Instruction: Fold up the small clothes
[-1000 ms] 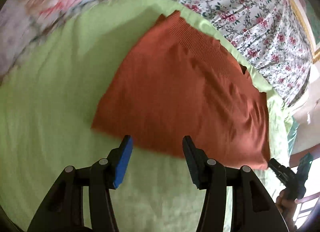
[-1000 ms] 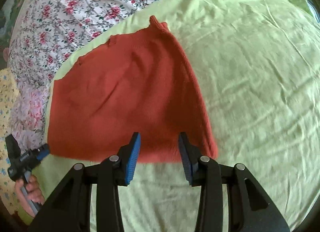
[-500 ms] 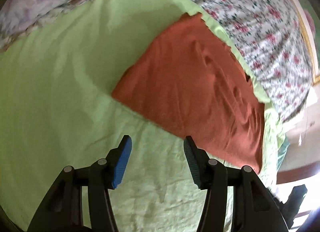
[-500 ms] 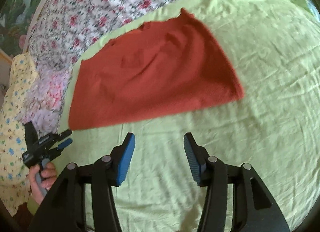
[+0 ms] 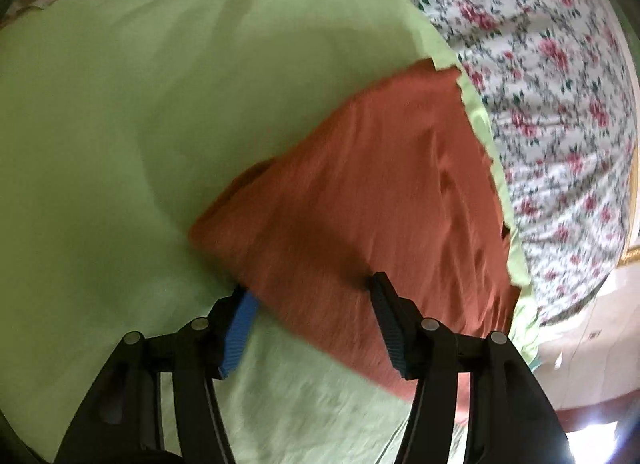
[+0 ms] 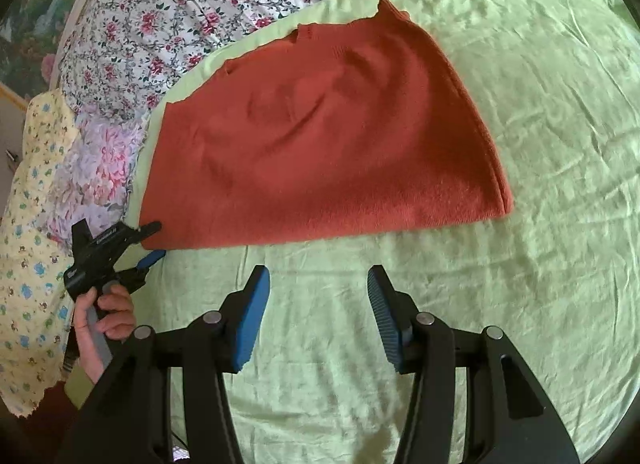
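Observation:
A rust-orange knit garment (image 6: 320, 151) lies flat and folded on a light green sheet (image 6: 520, 284); it also shows in the left wrist view (image 5: 380, 203). My left gripper (image 5: 314, 310) is open, its jaws straddling the garment's near edge close to a corner. In the right wrist view the left gripper (image 6: 150, 242) sits at the garment's lower left corner, held by a hand. My right gripper (image 6: 318, 304) is open and empty, over bare sheet just short of the garment's near edge.
A floral bedspread (image 6: 168, 23) lies beyond the sheet's far edge, also in the left wrist view (image 5: 560, 103). A yellow patterned cloth (image 6: 28, 244) hangs at the left. The green sheet extends to the right (image 6: 560, 103).
My left gripper has moved forward onto the garment's near edge. My right gripper has drawn back and the garment now lies farther ahead of it. Both stay open.

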`<state>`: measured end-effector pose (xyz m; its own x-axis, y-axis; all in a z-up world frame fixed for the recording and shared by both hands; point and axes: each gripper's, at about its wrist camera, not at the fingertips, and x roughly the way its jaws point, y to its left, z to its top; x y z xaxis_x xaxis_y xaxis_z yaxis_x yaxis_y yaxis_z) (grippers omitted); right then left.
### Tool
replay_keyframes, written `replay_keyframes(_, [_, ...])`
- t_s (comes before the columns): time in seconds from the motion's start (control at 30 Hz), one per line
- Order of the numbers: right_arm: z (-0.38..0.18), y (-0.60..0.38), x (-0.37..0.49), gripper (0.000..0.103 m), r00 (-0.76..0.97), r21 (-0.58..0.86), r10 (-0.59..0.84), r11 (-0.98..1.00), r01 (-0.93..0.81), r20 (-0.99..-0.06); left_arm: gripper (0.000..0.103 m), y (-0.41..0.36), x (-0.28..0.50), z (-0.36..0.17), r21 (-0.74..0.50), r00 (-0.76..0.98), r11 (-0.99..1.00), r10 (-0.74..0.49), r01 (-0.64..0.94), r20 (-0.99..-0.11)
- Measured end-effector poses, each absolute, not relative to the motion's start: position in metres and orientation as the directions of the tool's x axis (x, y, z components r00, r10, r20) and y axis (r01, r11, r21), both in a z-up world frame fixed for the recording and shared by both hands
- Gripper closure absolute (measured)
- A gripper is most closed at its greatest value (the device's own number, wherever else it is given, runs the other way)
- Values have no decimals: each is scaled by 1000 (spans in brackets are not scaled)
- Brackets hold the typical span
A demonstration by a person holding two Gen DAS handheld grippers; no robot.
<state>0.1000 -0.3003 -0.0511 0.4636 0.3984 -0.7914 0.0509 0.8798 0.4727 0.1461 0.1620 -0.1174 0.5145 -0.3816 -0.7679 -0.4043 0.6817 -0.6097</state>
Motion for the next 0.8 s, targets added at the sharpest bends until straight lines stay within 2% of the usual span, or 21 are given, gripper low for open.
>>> replay_keyframes(0.17, [-55,-298,108,51,445,465,403,884,35,-800,46,164,162,-120,-637,563,638,-362,-432,-743])
replay_keyframes(0.33, [-61,-295,115,51,426,469,415,883,26,-804,57,154,173,-115,-592,565,692,-315,-413,-762])
replay_keyframes(0.47, [-63,-296,118,51,428,470,417,882,23,-802,88,152,175,-110,-591,576,706,-313,-390,-755])
replay_keyframes(0.63, [-62,-302,127,51,437,472,422,882,5,-794,92,126,177,-75,-500,612,815,-243,-293,-753])
replay_keyframes(0.8, [-55,-319,143,51,483,491,423,871,17,-767,93,73,177,-31,-431,651,897,-269,-98,-709])
